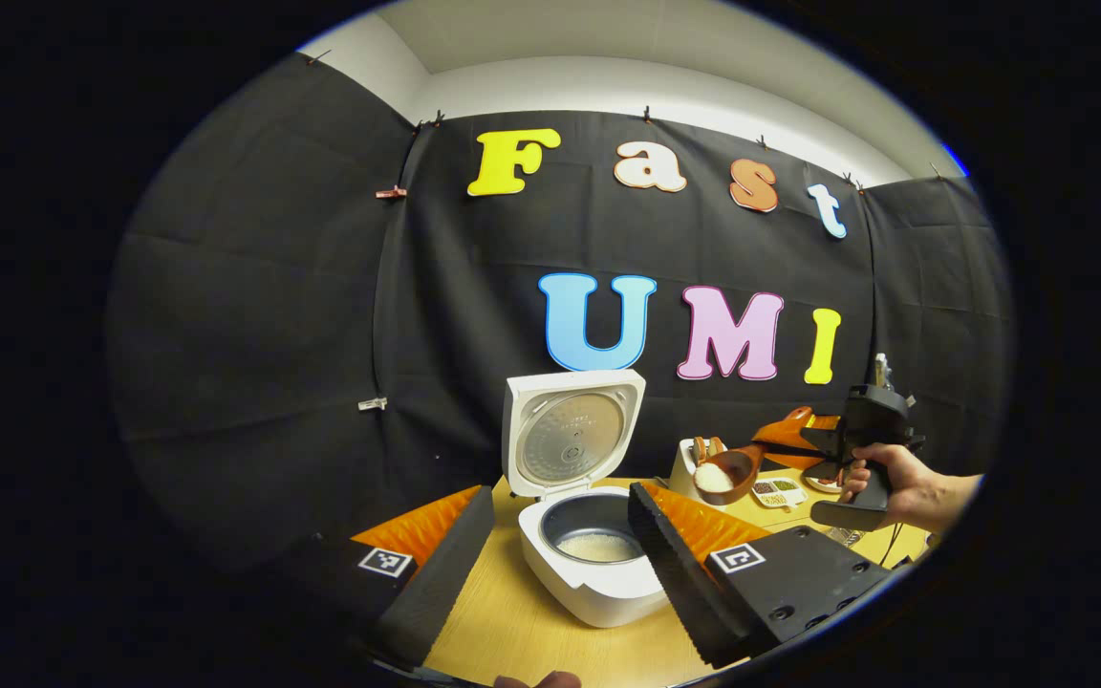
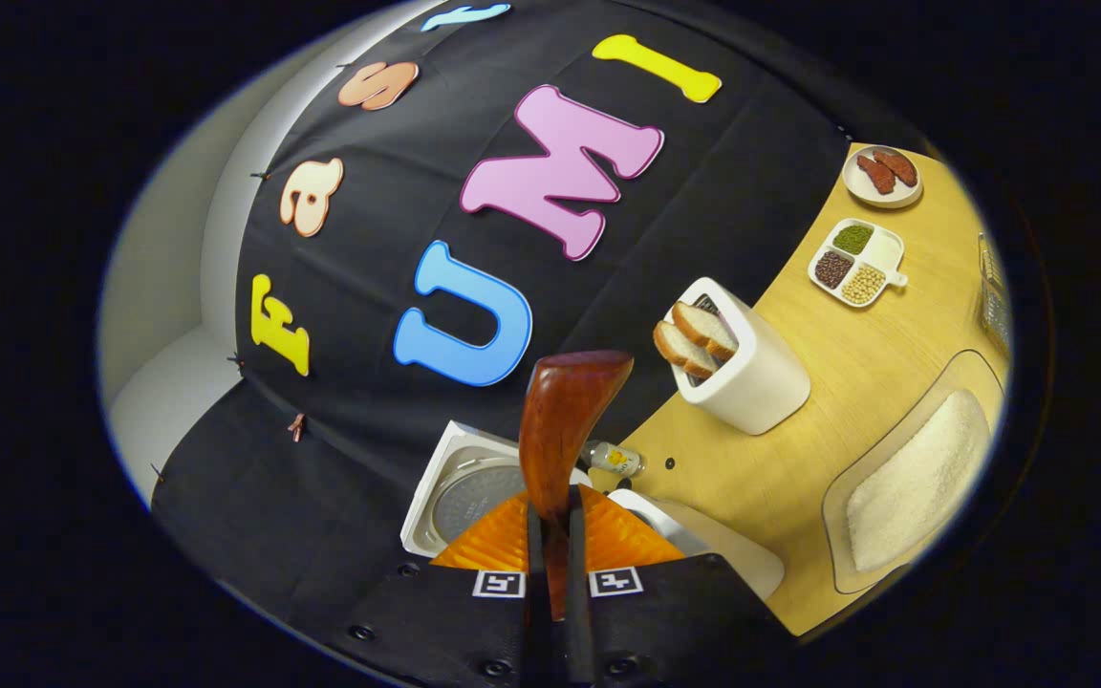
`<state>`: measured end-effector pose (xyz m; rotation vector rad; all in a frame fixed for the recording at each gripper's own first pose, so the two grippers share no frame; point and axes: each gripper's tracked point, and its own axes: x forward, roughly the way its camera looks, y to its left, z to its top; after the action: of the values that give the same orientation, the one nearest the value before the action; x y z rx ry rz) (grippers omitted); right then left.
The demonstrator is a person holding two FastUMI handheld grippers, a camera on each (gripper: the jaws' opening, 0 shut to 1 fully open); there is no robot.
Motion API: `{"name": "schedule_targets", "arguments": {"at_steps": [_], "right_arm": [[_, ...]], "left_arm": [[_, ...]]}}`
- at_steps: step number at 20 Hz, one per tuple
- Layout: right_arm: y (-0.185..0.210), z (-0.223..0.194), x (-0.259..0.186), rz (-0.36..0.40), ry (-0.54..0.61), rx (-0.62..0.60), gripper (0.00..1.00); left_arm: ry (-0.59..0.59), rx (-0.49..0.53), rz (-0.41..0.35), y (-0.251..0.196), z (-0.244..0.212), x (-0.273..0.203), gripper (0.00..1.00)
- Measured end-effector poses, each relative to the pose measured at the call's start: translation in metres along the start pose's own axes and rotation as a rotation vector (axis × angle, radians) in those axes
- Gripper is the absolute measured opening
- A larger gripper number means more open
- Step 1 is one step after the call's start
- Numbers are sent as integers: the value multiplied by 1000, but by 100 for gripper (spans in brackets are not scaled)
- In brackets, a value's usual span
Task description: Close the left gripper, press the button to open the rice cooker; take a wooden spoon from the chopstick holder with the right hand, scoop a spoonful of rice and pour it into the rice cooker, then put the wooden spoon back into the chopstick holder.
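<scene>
The white rice cooker [image 1: 598, 583] stands on the table with its lid [image 1: 570, 435] up and some rice in the pot [image 1: 598, 547]. My left gripper [image 1: 560, 494] is open, one finger on each side of the cooker, holding nothing. To the right, a hand holds my right gripper [image 1: 804, 440], which is shut on the handle of the wooden spoon [image 1: 724, 473]. The spoon's bowl carries white rice and hangs in front of the white chopstick holder [image 1: 686, 470]. In the right gripper view the spoon [image 2: 560, 420] rises from my right gripper [image 2: 550, 511], above the cooker's lid [image 2: 460, 492].
The white chopstick holder [image 2: 751, 377] holds other wooden utensils. A clear tray of rice [image 2: 914, 478] lies on the wooden table [image 2: 780, 459]. Farther off are a divided dish of beans [image 2: 856, 263] and a small plate of food [image 2: 883, 175]. A small bottle [image 2: 613, 459] lies near the cooker.
</scene>
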<state>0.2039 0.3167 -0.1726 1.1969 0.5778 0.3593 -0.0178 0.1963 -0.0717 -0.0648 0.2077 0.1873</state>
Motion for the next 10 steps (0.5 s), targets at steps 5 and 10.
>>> {"name": "schedule_targets", "arguments": {"at_steps": [5,10], "right_arm": [[25,-29,31,4,26,-69,10],[13,-51,75,-70,56,-191,9]], "left_arm": [[6,-8,14,10,-4,-10,97],[9,-11,11,14,-7,-16,97]]}}
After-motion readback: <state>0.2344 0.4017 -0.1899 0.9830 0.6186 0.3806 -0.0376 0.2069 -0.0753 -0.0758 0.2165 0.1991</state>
